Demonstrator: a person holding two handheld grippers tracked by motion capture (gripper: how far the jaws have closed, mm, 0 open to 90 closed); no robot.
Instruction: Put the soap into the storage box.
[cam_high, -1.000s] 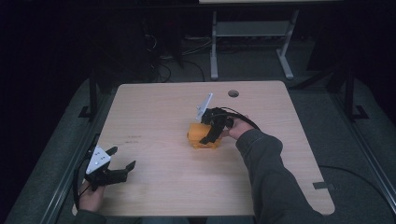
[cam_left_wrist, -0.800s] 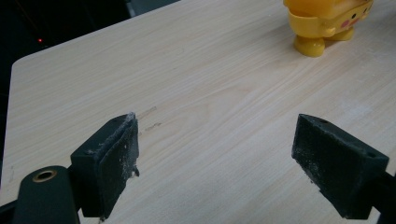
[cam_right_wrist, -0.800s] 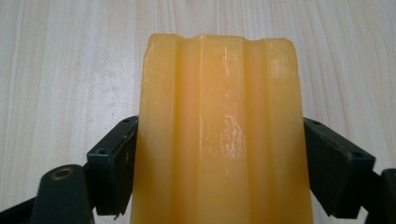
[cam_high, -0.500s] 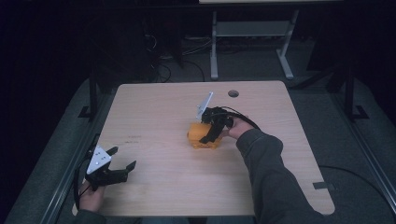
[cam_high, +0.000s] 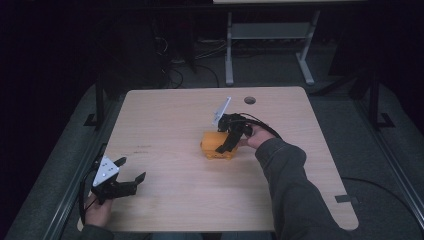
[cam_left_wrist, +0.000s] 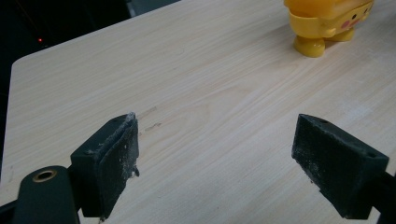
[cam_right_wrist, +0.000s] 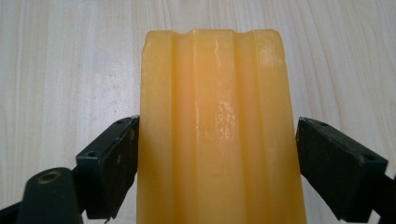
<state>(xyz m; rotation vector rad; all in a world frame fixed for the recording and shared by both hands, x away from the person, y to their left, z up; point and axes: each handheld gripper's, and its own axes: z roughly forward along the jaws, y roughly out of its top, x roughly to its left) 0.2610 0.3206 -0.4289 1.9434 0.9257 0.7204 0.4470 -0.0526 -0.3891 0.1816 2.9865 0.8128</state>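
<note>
Nearest us, at the front left corner of the table (cam_high: 165, 115), we hold the left gripper (cam_high: 131, 177) low over bare wood with its jaws spread wide and nothing between them; in the left gripper view its pads (cam_left_wrist: 114, 161) frame empty tabletop, with the yellow toy (cam_left_wrist: 329, 23) standing well beyond them on its stubby feet. Farther in, near the table's middle, the right gripper (cam_high: 225, 145) comes down over the yellow toy (cam_high: 216, 146) from our right forearm (cam_high: 287, 185). In the right gripper view the jaws straddle the toy's ribbed orange-yellow body (cam_right_wrist: 219, 130) — the left-hand pad (cam_right_wrist: 114, 163) touches or nearly touches its side, while the other pad stands a little apart, so we judge the gripper parted, not yet clamped. To do this step well, we centre the body between the pads, keep them square to its flat sides and off the ridges, then close evenly so the smooth plastic does not twist or slide on the wood; the left gripper can wait where it is. Against the picture of one second ago little differs — toy, right gripper and left gripper keep the same places, the left jaws equally spread. Farthest off, a white frame (cam_high: 270, 40) stands on the dark floor.
</note>
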